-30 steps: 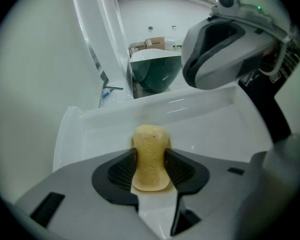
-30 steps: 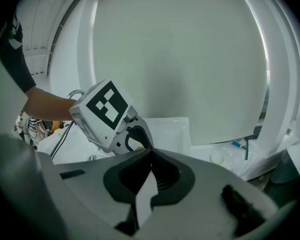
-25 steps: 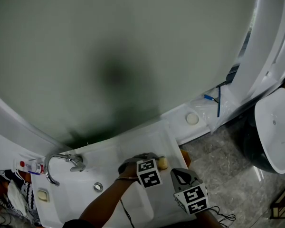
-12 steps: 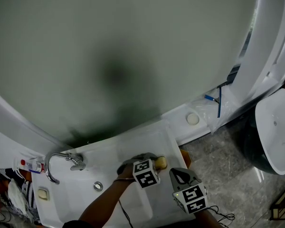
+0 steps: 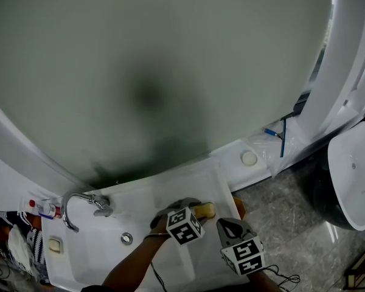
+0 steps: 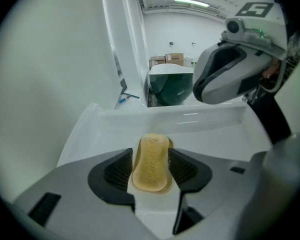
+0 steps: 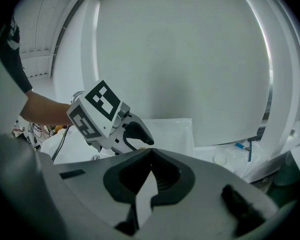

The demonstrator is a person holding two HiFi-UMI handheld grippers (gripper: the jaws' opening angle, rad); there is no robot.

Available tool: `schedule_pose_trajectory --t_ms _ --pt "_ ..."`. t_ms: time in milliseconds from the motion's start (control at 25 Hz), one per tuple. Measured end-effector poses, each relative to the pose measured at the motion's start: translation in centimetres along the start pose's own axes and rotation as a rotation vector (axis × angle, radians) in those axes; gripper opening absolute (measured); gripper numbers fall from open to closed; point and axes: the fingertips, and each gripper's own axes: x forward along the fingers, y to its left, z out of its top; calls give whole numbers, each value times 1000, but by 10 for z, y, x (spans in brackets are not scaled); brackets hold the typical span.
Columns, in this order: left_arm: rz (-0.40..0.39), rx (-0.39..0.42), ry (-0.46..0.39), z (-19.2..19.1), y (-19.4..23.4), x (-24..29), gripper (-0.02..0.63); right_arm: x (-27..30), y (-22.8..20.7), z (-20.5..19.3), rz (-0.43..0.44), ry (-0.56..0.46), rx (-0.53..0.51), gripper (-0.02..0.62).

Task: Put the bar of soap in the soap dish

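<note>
The left gripper (image 6: 151,152) points down at a white surface (image 6: 210,129). A yellow bar of soap (image 6: 151,166) lies lengthwise on it, between the two dark ribbed pads (image 6: 117,170). The jaws are opening, and a thin gap shows on the soap's right side. Above and to the right hangs the right gripper (image 6: 204,86), grey and white, with its marker cube on top and a dark sleeve (image 6: 272,121) behind it. Straight ahead, past the surface's far edge, stands a dark green tub (image 6: 171,86), with cardboard boxes (image 6: 168,60) farther back. A pale wall (image 6: 50,74) fills the left side.
</note>
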Motion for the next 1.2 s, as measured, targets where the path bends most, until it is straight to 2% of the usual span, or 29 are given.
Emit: schedule_pose_trajectory --t_ms 200,480,760,960,1200 --pt "80 -92 -94 14 5 -22 229 -5 4 6 19 -21 -13 11" --pt "139 -224 -177 17 -11 -45 215 -15 7 9 48 -51 -28 12" --pt "238 -395 -306 26 -25 -64 146 -28 2 16 68 -104 -30 11" --pt "332 -488 -378 38 -32 -79 105 -38 4 15 91 -126 -42 11" --pt "384 -611 -450 54 -52 -92 57 -51 8 13 127 -141 -57 12"
